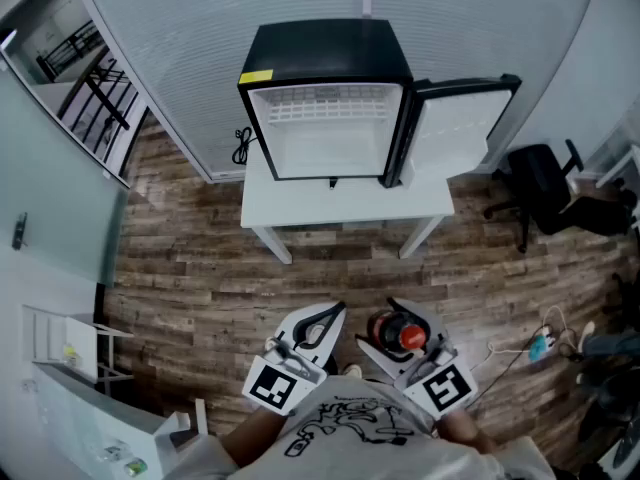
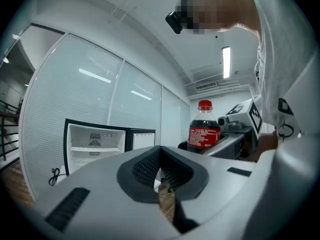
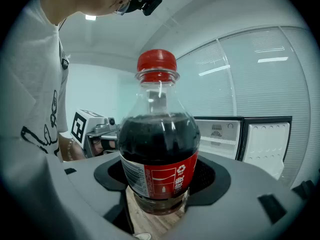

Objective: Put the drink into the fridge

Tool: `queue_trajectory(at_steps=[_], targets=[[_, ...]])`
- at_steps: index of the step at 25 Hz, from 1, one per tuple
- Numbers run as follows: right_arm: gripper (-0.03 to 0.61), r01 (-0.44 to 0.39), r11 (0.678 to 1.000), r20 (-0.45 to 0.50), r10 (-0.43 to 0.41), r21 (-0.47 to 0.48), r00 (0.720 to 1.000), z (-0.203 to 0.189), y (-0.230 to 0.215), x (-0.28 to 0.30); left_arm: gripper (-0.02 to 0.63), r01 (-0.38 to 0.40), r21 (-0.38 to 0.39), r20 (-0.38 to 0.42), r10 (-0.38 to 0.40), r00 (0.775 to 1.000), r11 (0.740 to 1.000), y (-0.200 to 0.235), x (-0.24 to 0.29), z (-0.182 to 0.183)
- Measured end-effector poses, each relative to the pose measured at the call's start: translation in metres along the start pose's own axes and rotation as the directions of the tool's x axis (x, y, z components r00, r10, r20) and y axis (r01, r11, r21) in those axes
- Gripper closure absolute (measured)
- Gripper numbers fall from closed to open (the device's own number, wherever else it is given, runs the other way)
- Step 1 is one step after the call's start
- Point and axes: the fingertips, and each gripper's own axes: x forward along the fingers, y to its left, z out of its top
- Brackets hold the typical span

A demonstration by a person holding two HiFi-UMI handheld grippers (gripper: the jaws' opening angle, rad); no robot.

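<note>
The drink is a cola bottle (image 1: 403, 335) with a red cap and red label, standing upright between the jaws of my right gripper (image 1: 385, 323), which is shut on its lower body. The right gripper view shows the bottle (image 3: 159, 144) filling the middle, the pads (image 3: 212, 176) pressing its sides. My left gripper (image 1: 330, 318) hangs beside it, shut on nothing, its tips (image 2: 160, 176) together. The black fridge (image 1: 325, 88) stands on a white table (image 1: 300, 203) ahead across the wood floor. Its door (image 1: 455, 118) is swung open to the right, and the white inside looks bare.
A black office chair (image 1: 545, 183) stands right of the table. Cables and a power strip (image 1: 540, 346) lie on the floor at right. A white rack (image 1: 70, 408) is at lower left. A black cord (image 1: 242, 146) hangs left of the fridge, with a glass wall behind.
</note>
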Motion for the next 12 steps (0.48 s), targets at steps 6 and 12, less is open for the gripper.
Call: queue_trajectory(at_steps=[6,12], targets=[[0.258,0.004,1.000,-0.012,-0.004,0.005,1.000,0.003,0.001,0.015,0.612,-0.001,0.005,0.010,0.000,1.000,1.000,0.015,-0.004,0.007],[0.258,-0.005,0.999,-0.014,0.005,0.050,1.000,0.006,0.000,0.035,0.613,0.001,0.003,0.012,-0.001,1.000,1.000,0.035,-0.004,0.010]])
